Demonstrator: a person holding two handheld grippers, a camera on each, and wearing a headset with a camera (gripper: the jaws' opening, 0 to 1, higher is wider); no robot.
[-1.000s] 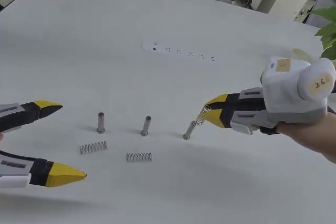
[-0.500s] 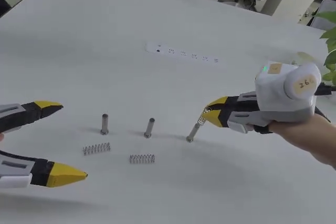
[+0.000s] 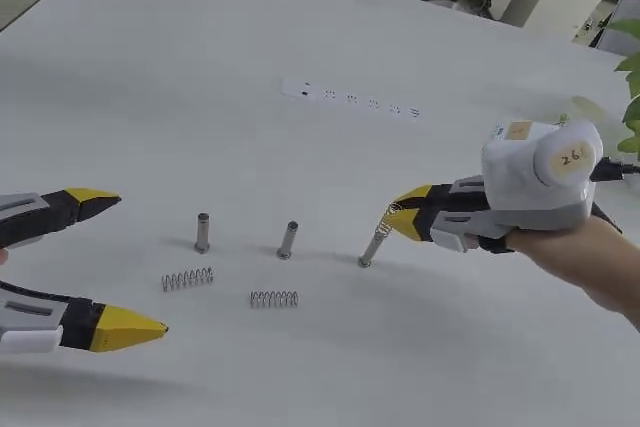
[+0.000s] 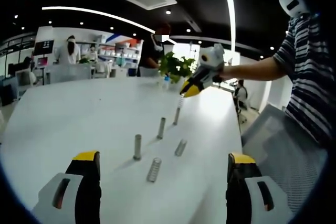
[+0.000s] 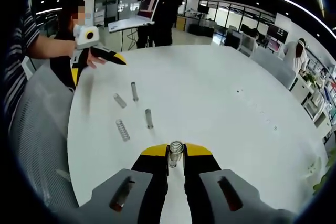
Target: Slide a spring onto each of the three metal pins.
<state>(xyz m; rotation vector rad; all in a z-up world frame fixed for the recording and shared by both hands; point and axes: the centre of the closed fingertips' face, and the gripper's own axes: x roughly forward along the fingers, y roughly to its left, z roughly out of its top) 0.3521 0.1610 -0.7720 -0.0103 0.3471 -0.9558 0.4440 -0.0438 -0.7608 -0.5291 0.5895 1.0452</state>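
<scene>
Spring (image 5: 175, 152) pinched in right gripper (image 3: 398, 219), end-on in its own view, left gripper (image 3: 140, 263) spread wide.

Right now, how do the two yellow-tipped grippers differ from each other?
The left gripper has its jaws spread wide and holds nothing; the right gripper is shut on a spring. The left gripper sits apart from the leftmost pin; the right gripper has its spring at the top of the rightmost pin. Both have black jaws with yellow tips.
</scene>
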